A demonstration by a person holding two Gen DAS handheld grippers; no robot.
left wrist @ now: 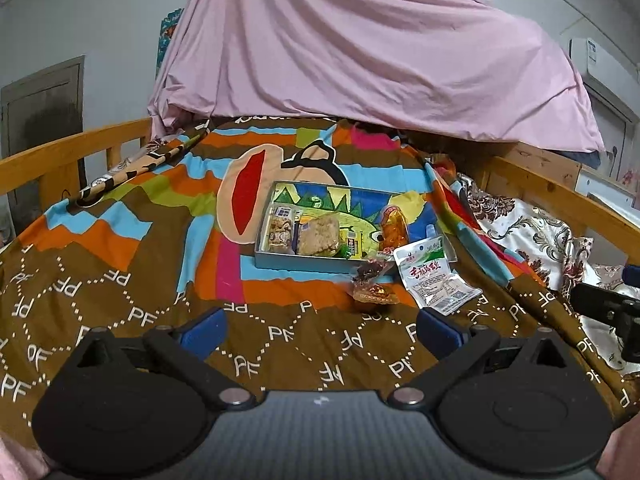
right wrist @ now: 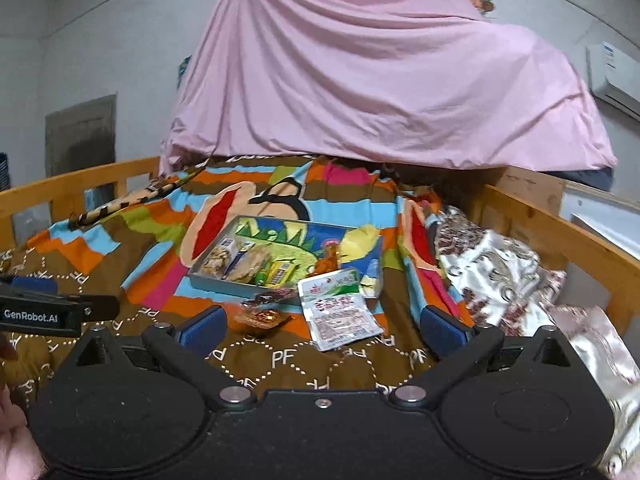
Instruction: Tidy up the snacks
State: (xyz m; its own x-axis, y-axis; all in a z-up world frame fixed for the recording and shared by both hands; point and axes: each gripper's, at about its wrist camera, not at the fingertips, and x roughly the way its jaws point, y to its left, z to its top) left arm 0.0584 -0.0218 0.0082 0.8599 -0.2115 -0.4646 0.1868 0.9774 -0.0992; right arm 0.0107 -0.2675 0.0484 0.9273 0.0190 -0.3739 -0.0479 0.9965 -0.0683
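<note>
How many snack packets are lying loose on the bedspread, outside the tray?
3 clearly: a white packet by the tray's near right corner, an orange-gold one before it, a dark one against its front wall. Others may be hidden.

Probably a home bedroom: wooden-railed bed [left wrist: 60, 152], patterned quilt [left wrist: 120, 280], wall air conditioner [right wrist: 614, 76].

Pink sheet [left wrist: 360, 40], wood bed rail [left wrist: 60, 152], wall AC [right wrist: 612, 72].
</note>
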